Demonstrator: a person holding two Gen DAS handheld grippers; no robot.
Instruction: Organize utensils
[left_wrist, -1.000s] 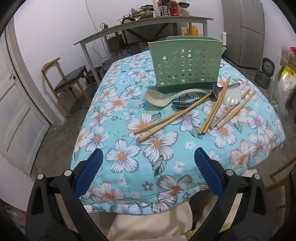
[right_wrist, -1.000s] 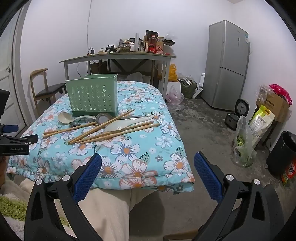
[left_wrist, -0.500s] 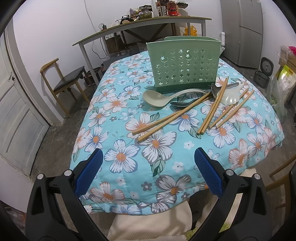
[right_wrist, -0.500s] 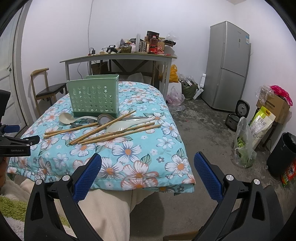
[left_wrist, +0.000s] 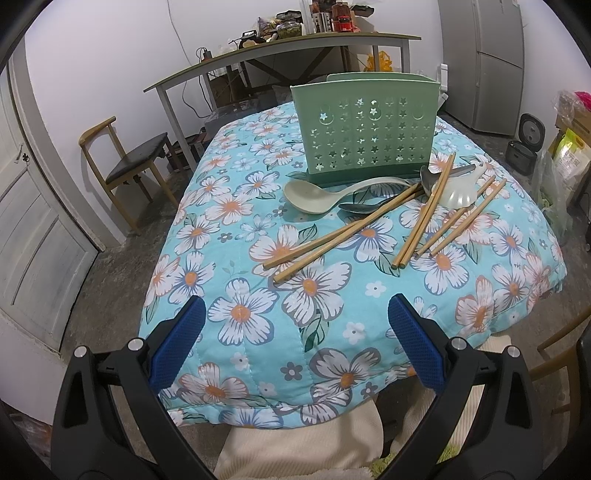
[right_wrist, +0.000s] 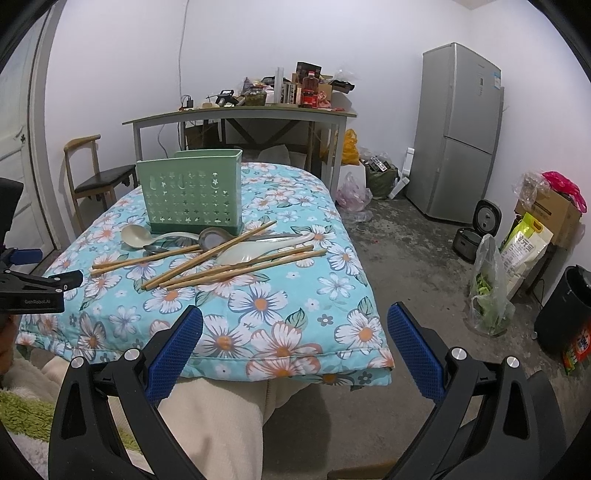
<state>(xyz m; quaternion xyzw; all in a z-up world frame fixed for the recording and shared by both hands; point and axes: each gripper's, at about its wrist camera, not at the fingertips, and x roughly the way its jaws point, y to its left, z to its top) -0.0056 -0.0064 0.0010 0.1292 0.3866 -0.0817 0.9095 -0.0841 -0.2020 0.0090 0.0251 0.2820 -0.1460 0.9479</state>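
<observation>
Chopsticks (left_wrist: 343, 240) are lying scattered across the flowered quilt (left_wrist: 240, 314) that is covering the surface, well ahead of both my grippers. I am holding my left gripper (left_wrist: 295, 343) with its blue pads (left_wrist: 177, 343) spread wide and gripping nothing, hovering over the near edge of the quilt. My right gripper (right_wrist: 295, 343) is also gaping wide and carrying nothing, hanging just off the quilt's near right corner, above a cream-clad leg (right_wrist: 221, 424). In the right wrist view the left gripper is showing at the far left edge.

A green perforated utensil holder (left_wrist: 365, 129) is standing upright at the far side of the pile. A pale ladle (left_wrist: 306, 195) is resting just in front of it, its bowl pointing left. A metal spoon (left_wrist: 358, 207) is lying beside the ladle's handle, partly under crossed chopsticks. A white soup spoon (left_wrist: 460, 192) is sitting to the right, touching several chopsticks, with a larger metal spoon (left_wrist: 430, 177) just beside it. All of these are lying straight ahead of my left gripper, and ahead and leftward of my right one.
</observation>
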